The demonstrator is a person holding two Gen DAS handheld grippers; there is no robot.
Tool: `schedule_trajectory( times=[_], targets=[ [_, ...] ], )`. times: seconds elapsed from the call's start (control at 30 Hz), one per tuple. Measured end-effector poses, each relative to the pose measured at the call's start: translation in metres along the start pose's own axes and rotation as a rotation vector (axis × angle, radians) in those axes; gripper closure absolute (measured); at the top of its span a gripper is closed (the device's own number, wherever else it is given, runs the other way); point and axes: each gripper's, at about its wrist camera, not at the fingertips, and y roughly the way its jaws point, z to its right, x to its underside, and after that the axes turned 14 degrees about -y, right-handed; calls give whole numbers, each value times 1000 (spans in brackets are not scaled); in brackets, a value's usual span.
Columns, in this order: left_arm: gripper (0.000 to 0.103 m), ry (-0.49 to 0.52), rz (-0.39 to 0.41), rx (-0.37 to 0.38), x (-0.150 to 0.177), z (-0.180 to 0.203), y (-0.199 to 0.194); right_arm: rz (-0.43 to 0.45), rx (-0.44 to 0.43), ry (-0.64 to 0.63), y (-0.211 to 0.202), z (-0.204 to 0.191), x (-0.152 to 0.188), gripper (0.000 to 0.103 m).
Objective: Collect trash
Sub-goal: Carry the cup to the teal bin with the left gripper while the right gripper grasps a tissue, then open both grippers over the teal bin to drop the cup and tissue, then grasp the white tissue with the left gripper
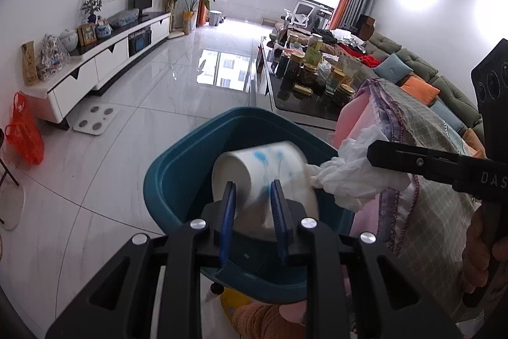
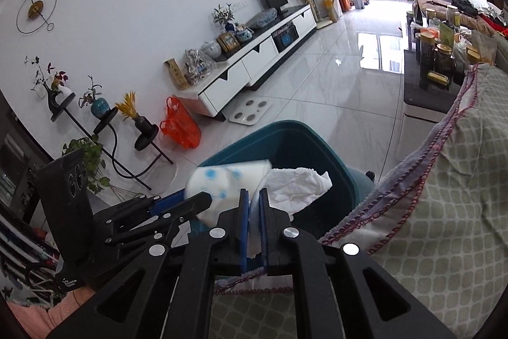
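Left tool (image 1: 252, 196) clamped on paper cup (image 1: 263, 177) — light, crushable; grip mid-wall. Right tool (image 2: 253, 205) pinching crumpled tissue (image 2: 298, 186) — soft, tearable — over teal bin (image 1: 177, 173).

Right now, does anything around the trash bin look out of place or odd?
Yes. The paper cup held by the left gripper lies tipped sideways over the teal trash bin, with crumpled white tissue, pinched by the right gripper, trailing from its mouth. On the floor, an orange plastic bag slumps beside the TV cabinet.
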Motion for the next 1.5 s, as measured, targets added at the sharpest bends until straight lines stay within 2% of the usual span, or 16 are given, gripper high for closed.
schedule_trajectory(
  times=[0.1,0.23,0.3,0.47,0.57,0.63,0.77,0.9,1.07,1.3,1.5],
  targets=[
    [79,-15,-14,-4,-4,-1,7,-7,5,5,2,1,-1,70],
    [77,-24,-18,-12,-3,0,10,-3,14,18,-1,5,1,68],
    [73,-16,-2,-10,0,3,5,10,16,26,-7,6,3,67],
    [56,19,69,28,4,18,-18,68,28,17,-37,3,8,64],
    [47,55,119,86,7,36,-38,112,51,-11,-61,-3,13,59],
    [45,82,134,136,11,49,-48,137,69,-24,-77,-5,18,56],
    [34,146,144,236,25,76,-61,182,127,-41,-111,-5,34,54],
    [31,225,102,348,46,111,-66,226,202,-22,-150,-1,58,51],
    [31,305,28,450,71,152,-62,264,287,53,-194,12,94,49],
    [31,387,-83,540,108,196,-51,299,421,168,-244,27,141,48],
    [31,418,-168,577,132,222,-37,316,504,242,-271,42,175,48]
  ],
)
